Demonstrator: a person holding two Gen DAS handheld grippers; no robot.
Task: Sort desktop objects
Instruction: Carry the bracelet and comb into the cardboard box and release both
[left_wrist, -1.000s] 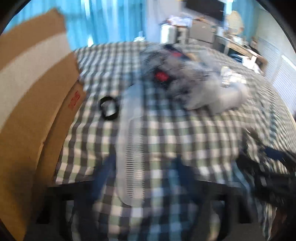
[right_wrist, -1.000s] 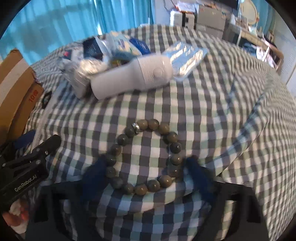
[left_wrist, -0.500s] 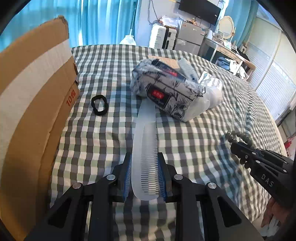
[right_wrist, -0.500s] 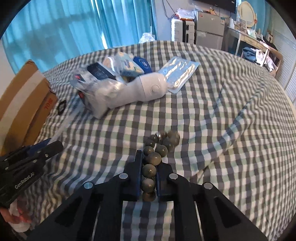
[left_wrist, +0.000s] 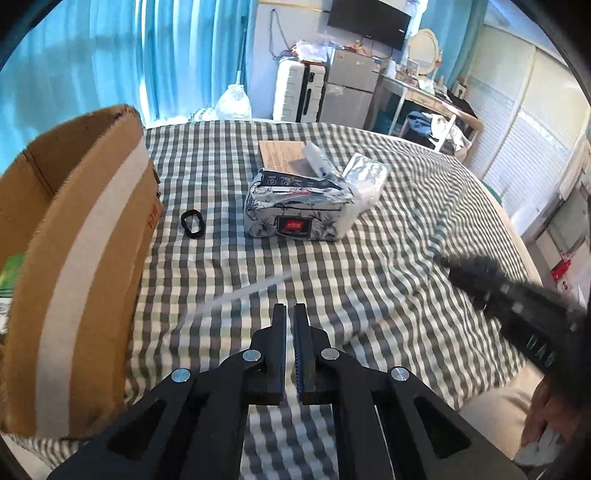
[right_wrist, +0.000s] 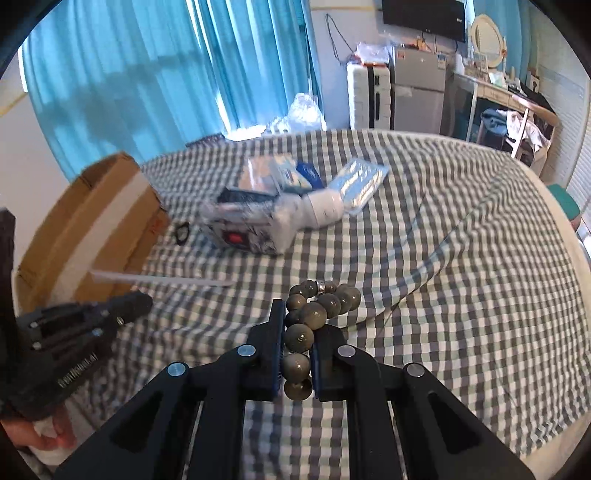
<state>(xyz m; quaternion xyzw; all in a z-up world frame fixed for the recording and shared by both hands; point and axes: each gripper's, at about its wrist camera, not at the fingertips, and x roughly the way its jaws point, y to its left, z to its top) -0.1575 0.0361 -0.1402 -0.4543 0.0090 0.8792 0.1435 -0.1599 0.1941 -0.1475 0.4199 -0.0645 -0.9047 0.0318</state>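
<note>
Clear plastic comb (left_wrist: 240, 295) blurs to a streak beside the left gripper (left_wrist: 290, 314), its jaws just closed together; whether it is held is unclear. Only the right view shows the right gripper (right_wrist: 297, 326) pinching the bracelet (right_wrist: 332, 299).

Sunlit blue curtains (left_wrist: 166, 55), wall television (left_wrist: 368, 23)

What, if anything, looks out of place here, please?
The clear comb is a blurred streak just beyond the left gripper, whose jaws have just closed with nothing between them; it looks loose rather than gripped. The right gripper grips the bead bracelet normally.
</note>
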